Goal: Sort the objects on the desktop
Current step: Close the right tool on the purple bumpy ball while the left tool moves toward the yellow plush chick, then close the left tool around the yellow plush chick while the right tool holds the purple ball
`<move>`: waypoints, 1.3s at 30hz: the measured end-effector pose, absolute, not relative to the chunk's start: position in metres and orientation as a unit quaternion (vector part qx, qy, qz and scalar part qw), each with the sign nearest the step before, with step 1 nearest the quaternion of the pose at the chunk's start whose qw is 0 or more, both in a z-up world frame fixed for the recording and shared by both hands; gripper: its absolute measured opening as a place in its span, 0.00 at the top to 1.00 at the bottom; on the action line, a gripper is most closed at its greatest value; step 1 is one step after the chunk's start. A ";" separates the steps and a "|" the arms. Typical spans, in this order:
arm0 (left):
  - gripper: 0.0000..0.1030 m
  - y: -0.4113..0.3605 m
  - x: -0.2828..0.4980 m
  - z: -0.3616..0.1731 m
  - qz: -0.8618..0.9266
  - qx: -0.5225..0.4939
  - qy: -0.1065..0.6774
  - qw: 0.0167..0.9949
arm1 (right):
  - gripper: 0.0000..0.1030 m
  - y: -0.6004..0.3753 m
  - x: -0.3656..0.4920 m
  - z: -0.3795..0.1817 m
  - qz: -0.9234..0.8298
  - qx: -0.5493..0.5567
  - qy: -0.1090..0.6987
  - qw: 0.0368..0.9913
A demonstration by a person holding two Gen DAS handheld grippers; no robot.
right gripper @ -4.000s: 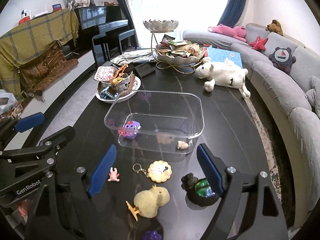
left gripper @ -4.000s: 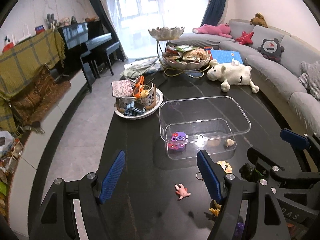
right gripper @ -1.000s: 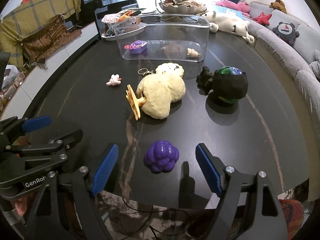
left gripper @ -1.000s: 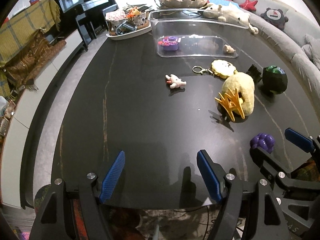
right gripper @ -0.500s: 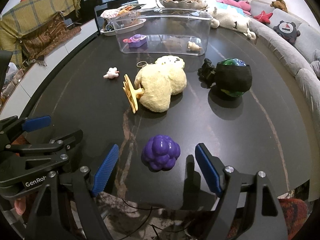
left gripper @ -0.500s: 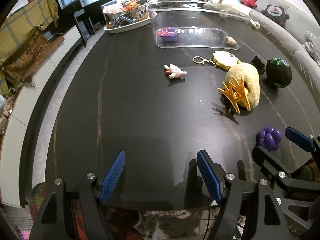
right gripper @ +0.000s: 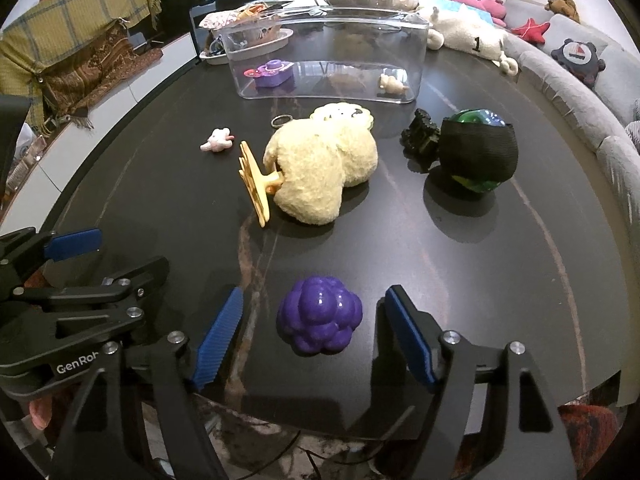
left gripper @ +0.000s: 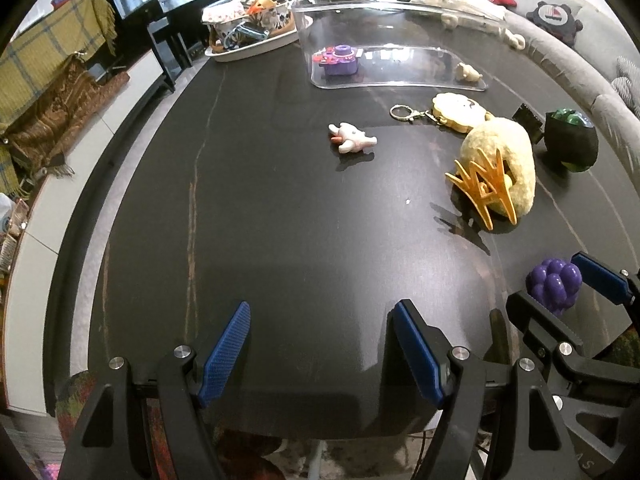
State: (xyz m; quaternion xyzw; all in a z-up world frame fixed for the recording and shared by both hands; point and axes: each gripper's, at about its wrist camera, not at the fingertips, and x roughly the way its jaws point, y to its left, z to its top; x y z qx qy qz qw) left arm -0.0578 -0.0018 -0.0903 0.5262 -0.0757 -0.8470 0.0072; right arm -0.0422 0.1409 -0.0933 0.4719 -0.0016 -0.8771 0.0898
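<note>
Right tongs (right gripper: 314, 332) nearer purple grapes (right gripper: 320, 314)

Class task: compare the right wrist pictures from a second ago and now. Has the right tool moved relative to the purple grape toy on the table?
Yes. The right tool has advanced toward the purple grape toy, which now sits between its open fingers; the toy kept its place near the yellow plush.

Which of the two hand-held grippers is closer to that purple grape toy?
Right. The right hand-held gripper is open with the purple grape toy between its fingers; the left hand-held gripper is open over bare table off to the toy's left.
</note>
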 end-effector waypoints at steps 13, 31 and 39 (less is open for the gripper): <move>0.32 0.007 -0.055 -0.086 -0.847 0.527 -0.072 -0.014 | 0.61 0.133 -0.038 -0.090 -0.878 0.471 0.040 0.079; 0.31 0.017 -0.045 -0.051 -0.870 0.490 -0.057 -0.026 | 0.61 0.148 -0.025 -0.054 -0.899 0.432 0.011 0.069; 0.31 0.025 -0.056 -0.035 -0.869 0.491 -0.048 -0.045 | 0.61 0.159 -0.027 -0.035 -0.909 0.411 -0.002 0.064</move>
